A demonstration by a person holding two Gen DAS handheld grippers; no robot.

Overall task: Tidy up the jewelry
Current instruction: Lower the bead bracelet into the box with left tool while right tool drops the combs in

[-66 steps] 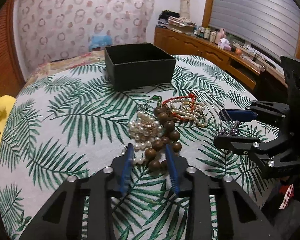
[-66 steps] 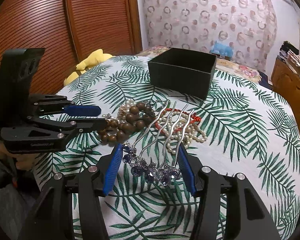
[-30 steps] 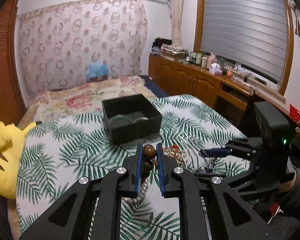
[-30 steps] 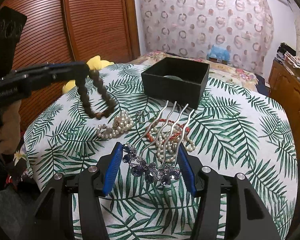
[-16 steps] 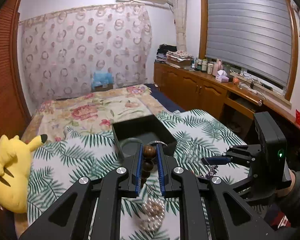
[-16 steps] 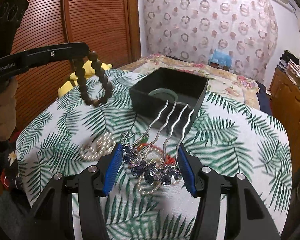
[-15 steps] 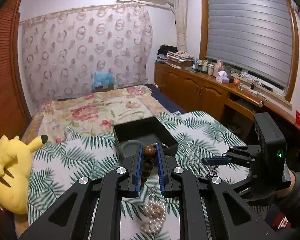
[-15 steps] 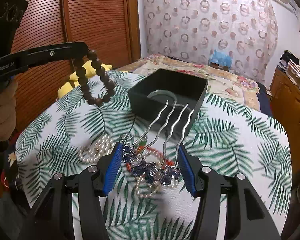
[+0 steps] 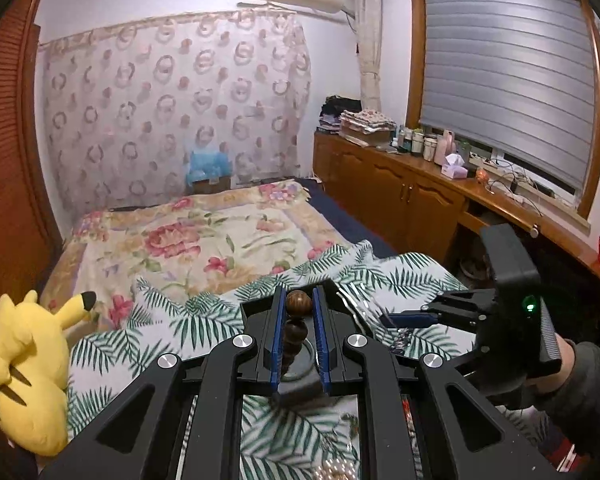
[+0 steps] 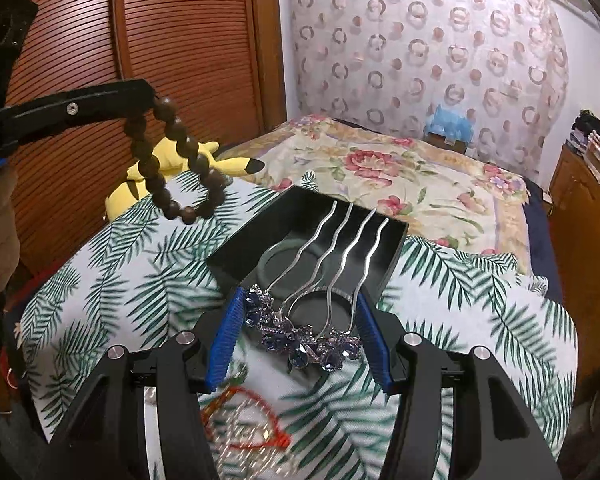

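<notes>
Brown beads (image 10: 176, 164), blk box (image 10: 394, 258).

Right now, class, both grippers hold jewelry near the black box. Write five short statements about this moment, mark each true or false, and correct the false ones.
1. The left gripper is shut on the wooden bead bracelet. True.
2. The right gripper holds a pearl necklace. False: it holds the jeweled hair comb.
3. The bracelet lies on the tablecloth. False: it hangs in the air from the left fingers.
4. The black box is open at the top. True.
5. The plush toy is blue. False: it is yellow.
</notes>
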